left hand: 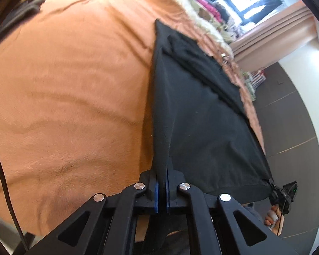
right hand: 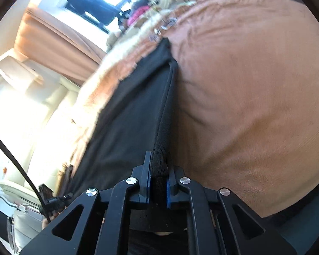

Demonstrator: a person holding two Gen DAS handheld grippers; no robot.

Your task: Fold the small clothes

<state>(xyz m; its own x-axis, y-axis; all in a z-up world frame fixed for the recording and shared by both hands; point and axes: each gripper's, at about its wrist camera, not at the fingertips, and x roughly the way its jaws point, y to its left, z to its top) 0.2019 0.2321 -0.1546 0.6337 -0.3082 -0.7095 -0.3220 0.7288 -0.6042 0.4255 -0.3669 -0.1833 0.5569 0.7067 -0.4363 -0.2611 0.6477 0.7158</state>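
Observation:
A black garment (left hand: 202, 116) stretches over the orange blanket (left hand: 74, 85) of a bed. My left gripper (left hand: 163, 182) is shut on one near corner of it, the cloth pinched between the blue pads. In the left wrist view the other near corner is held by my right gripper (left hand: 273, 188), with a hand behind it. In the right wrist view the black garment (right hand: 127, 116) runs away from me, and my right gripper (right hand: 158, 174) is shut on its thick ribbed edge. The left gripper (right hand: 67, 196) shows small at the lower left, holding the far corner.
The orange blanket (right hand: 244, 85) covers the whole bed. A dark cloth (left hand: 29, 6) lies at the far left of the bed. Piled clothes (left hand: 206, 6) sit near a window. Dark floor (left hand: 287, 116) lies beyond the bed edge. A pale armchair (right hand: 42, 106) stands at the left.

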